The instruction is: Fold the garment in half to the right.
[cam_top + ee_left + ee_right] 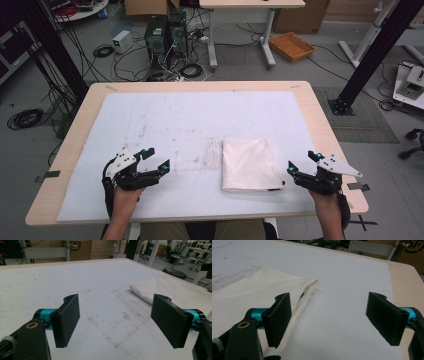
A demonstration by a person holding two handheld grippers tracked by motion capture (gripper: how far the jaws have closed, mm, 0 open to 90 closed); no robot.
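Note:
A folded cream cloth (249,164) lies flat on the white mat (190,125), right of the middle and near the front edge. My left gripper (156,159) rests low over the mat at the front left, well left of the cloth, with its jaws wide apart and nothing between them. My right gripper (303,161) sits just right of the cloth's right edge, open and holding nothing. In the right gripper view the cloth (257,290) runs under the left jaw, its folded edge beside that jaw. In the left gripper view the cloth (170,290) lies ahead to the right.
The mat covers most of a light wooden table (75,130) and carries faint dirty smudges (200,160) left of the cloth. Beyond the table are computer towers (165,35), cables, a wicker tray (291,46) on the floor and black frame posts (370,55).

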